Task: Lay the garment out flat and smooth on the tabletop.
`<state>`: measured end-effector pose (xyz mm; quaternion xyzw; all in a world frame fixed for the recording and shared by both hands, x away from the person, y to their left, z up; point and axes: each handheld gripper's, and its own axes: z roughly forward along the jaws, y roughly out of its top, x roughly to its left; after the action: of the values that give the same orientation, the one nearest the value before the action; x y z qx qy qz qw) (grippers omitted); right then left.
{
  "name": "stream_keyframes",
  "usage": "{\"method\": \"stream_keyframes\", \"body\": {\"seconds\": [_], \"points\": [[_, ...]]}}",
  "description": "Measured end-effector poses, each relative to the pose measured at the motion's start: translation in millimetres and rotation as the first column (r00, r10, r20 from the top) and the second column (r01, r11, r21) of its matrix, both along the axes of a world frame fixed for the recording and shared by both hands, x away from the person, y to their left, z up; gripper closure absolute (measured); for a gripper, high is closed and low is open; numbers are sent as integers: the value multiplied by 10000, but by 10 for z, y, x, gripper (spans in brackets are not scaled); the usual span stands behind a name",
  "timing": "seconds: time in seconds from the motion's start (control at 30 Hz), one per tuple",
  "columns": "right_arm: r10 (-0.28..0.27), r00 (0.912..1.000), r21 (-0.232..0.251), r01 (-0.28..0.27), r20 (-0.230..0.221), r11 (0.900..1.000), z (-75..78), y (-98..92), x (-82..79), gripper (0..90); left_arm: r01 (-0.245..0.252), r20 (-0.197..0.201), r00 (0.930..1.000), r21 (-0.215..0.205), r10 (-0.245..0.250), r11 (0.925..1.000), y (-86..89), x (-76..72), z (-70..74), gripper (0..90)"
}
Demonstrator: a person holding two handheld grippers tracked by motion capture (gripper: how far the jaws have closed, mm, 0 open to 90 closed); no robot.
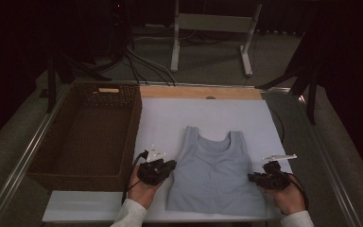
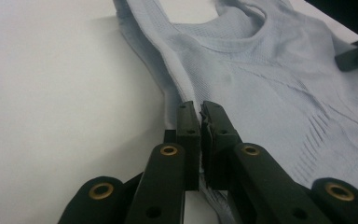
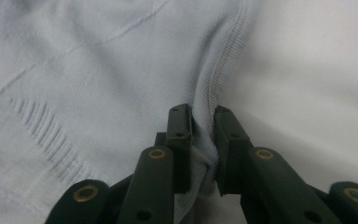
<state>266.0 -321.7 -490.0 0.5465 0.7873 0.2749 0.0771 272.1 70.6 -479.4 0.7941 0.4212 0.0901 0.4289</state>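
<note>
The left gripper (image 1: 158,170) sits at about 7 o'clock on the white board (image 1: 170,113), and in its own view (image 2: 200,122) we see the jaws pinched together on the side edge of the light blue tank top (image 1: 213,174), with a sliver of fabric caught between the pads. So that one's clamped on the shirt's left seam, pretty low down near the hem.

The right gripper (image 1: 264,178) is over at roughly 5 o'clock, held in the person's right hand (image 1: 288,198). In the right gripper view (image 3: 202,122) we've got the ribbed edge of the tank top (image 3: 102,84) bunched up between the two black jaws, which are squeezed on it, so it's gripping the opposite side seam.

The tank top itself lies flat in the middle of the board, neck and straps pointing to 12 o'clock, hem toward the person at 6 o'clock. In the left gripper view the tank top (image 2: 270,70) spreads out toward 1 o'clock from the jaws, and a bit of the other gripper pokes in at 3 o'clock.

A brown wicker basket (image 1: 52,156) sits at 9 o'clock, just beside the board's left edge.
</note>
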Motion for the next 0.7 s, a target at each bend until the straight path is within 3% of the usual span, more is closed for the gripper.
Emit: {"method": "stream_keyframes", "body": {"seconds": [0.37, 0.7], "points": [[-450, 9985, 96, 447, 321, 9990, 57, -164, -33, 797, 138, -42, 9999, -71, -138, 9999, -140, 38, -18, 871], [-936, 9918, 116, 930, 867, 9956, 88, -277, -14, 797, 158, 6, 9999, -175, -158, 9997, -243, 94, -25, 870]]}}
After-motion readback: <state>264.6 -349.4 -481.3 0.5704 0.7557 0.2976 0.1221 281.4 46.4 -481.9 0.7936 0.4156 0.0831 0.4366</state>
